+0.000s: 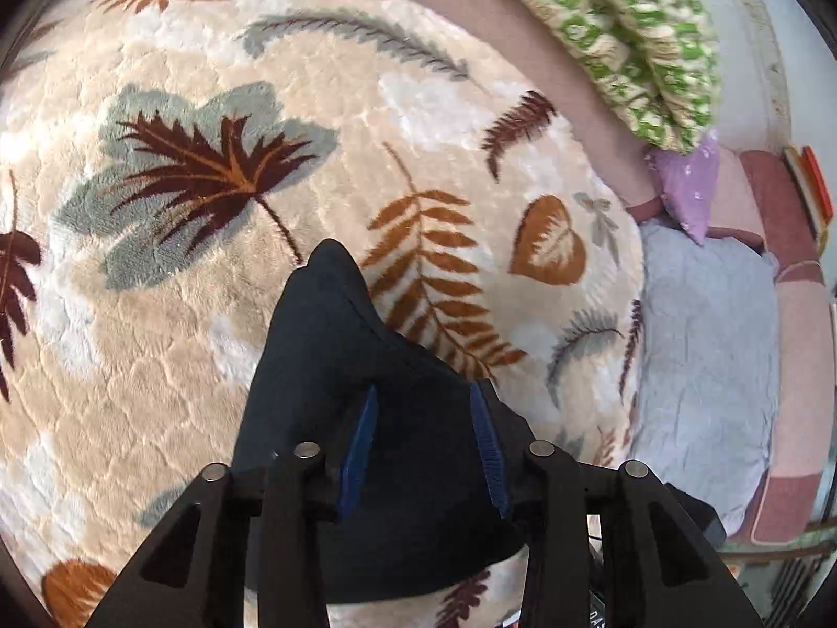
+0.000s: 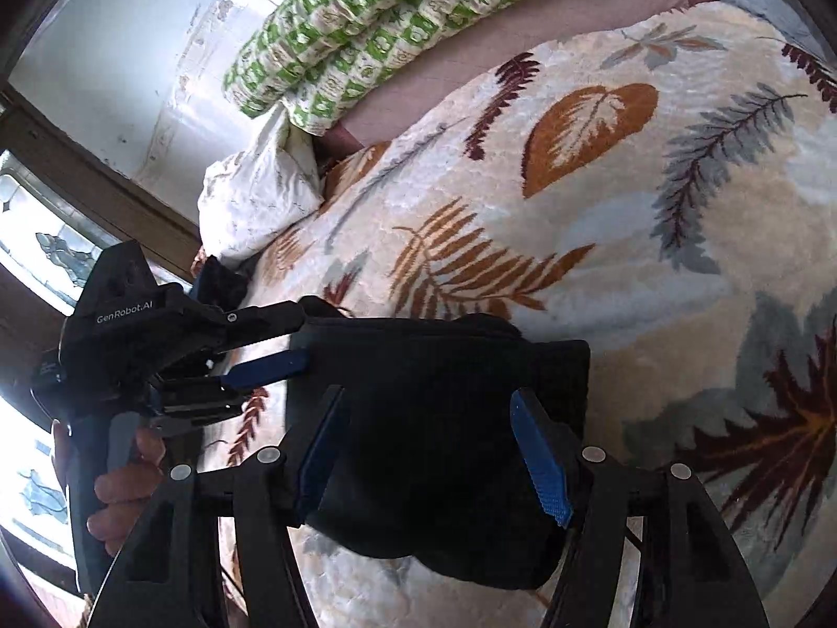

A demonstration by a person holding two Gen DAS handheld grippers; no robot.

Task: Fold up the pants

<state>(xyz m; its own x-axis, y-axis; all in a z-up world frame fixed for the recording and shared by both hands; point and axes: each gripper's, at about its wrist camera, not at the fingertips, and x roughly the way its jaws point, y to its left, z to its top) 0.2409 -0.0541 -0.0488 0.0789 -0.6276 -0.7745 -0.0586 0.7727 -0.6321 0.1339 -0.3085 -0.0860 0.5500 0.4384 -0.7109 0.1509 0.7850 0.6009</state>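
Observation:
Dark navy pants (image 1: 335, 345) lie folded in a compact bundle on a cream blanket (image 1: 209, 261) with a leaf pattern. My left gripper (image 1: 423, 390) hovers over the bundle, its blue pads (image 1: 361, 450) standing apart without pressing the cloth. In the right wrist view the pants (image 2: 429, 471) sit under my right gripper (image 2: 428, 392), whose blue pads (image 2: 539, 455) are spread wide on either side of the fabric. There the left gripper (image 2: 302, 337) reaches the bundle's left edge with its jaws apart, held by a person's hand (image 2: 125, 486).
A green-and-white quilt (image 1: 628, 26) is rolled up at the far side of the bed. A purple cushion (image 1: 685, 183) and a pale blue sheet (image 1: 706, 366) lie right of the blanket. A white pillow (image 2: 256, 199) sits near a window (image 2: 42, 246).

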